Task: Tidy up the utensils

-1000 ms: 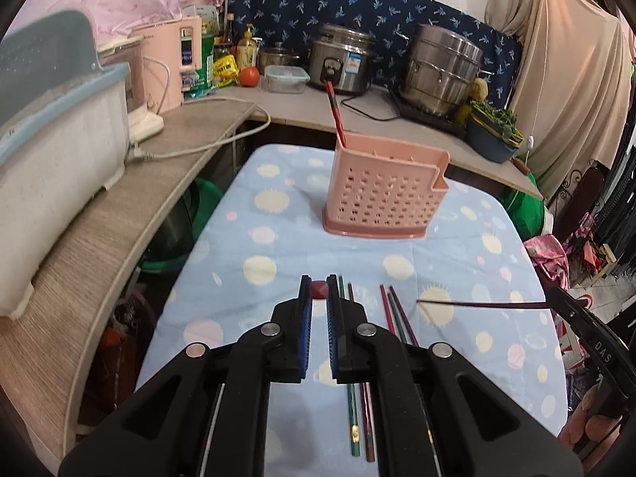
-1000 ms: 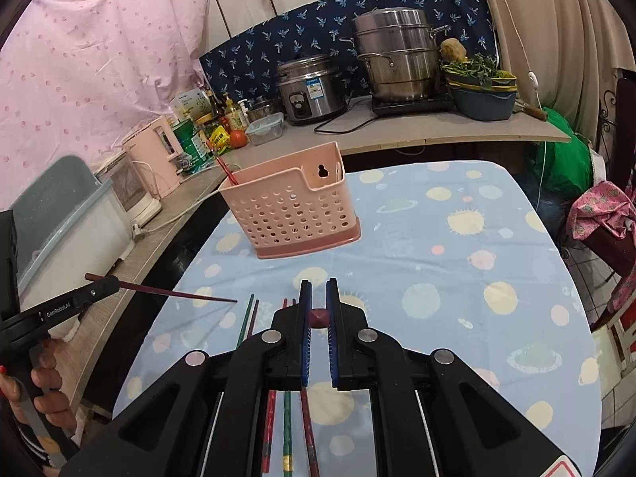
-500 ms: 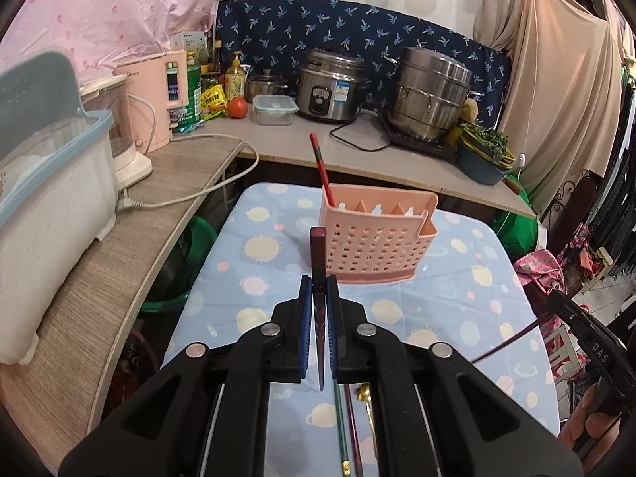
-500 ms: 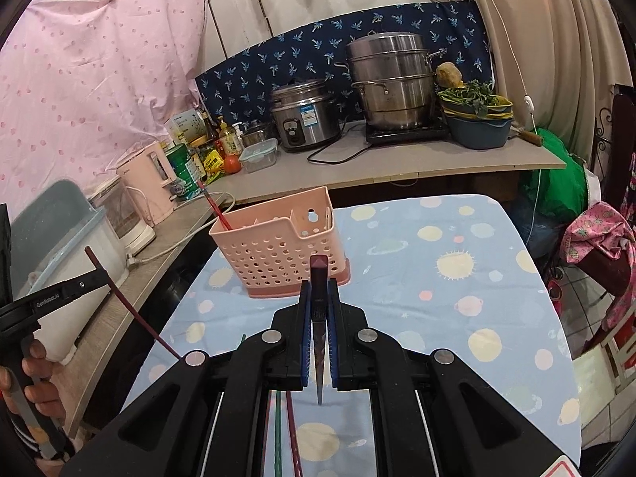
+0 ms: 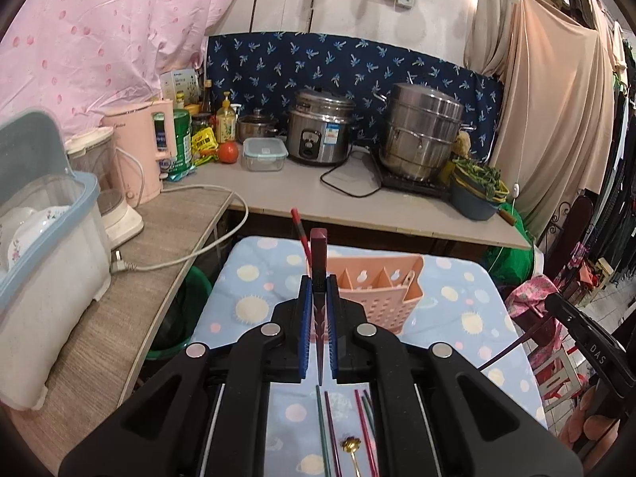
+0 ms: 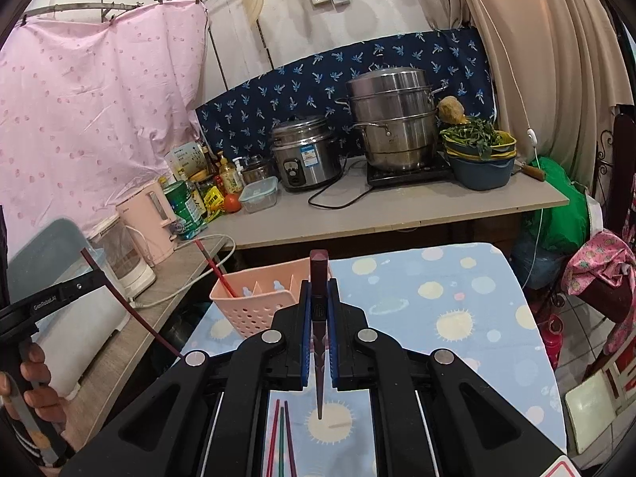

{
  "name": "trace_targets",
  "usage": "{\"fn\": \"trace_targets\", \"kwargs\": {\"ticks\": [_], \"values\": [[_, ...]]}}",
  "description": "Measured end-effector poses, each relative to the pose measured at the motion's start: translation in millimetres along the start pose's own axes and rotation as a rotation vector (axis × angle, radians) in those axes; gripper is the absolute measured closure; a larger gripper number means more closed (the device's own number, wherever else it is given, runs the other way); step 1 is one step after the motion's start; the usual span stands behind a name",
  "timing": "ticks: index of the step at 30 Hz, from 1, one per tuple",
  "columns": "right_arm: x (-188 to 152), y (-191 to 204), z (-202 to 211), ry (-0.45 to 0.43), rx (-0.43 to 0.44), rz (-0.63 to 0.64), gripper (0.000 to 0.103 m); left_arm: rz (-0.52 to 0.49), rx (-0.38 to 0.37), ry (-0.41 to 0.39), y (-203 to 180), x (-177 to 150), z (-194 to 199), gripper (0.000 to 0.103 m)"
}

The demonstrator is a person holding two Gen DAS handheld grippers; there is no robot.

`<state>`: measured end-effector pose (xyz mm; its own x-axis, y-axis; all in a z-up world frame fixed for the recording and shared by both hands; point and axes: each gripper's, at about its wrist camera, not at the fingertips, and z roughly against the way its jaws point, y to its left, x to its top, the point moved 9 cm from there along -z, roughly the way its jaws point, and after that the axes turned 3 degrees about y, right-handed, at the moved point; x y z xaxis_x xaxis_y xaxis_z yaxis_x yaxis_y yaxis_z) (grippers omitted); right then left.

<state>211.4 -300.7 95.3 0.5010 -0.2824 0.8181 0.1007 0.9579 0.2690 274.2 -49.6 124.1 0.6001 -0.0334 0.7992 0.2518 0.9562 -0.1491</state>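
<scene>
Left gripper (image 5: 318,302): I pinch a dark red chopstick (image 5: 318,254), upright.
Right gripper (image 6: 318,302): I pinch a second dark chopstick (image 6: 319,274).
Pink basket (image 5: 381,298): far, mid-table (image 5: 477,318), one red chopstick (image 5: 299,230) inside.
Loose chopsticks (image 5: 324,429): near, on the cloth.

One perforated pink plastic utensil basket (image 5: 381,298) stands on the spotted cloth. One red chopstick (image 5: 299,227) leans inside it. Each gripper clamps one dark maroon chopstick (image 5: 318,262). One small gold spoon (image 5: 349,446) lies among loose chopsticks.
</scene>
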Motion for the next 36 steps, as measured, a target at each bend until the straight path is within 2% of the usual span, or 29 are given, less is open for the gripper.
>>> {"fn": "trace_targets", "kwargs": {"ticks": [16, 24, 29, 36], "values": [[83.1, 14.8, -21.3, -0.109, 0.066, -0.054, 0.096, -0.002, -0.015, -0.099, -22.5, 81.0, -6.5, 0.096], [115.3, 25.4, -51.5, -0.133, 0.103, -0.078, 0.096, -0.014, 0.009, -0.132, -23.3, 111.1, -32.7, 0.096], [117.2, 27.5, -80.7, -0.106, 0.123, -0.097, 0.096, -0.012, 0.019, -0.105, -19.5, 111.6, -58.7, 0.096], [93.0, 28.8, -120.4, -0.03, 0.131, -0.09, 0.096, -0.01, 0.021, -0.049, -16.8, 93.4, -96.8, 0.096]]}}
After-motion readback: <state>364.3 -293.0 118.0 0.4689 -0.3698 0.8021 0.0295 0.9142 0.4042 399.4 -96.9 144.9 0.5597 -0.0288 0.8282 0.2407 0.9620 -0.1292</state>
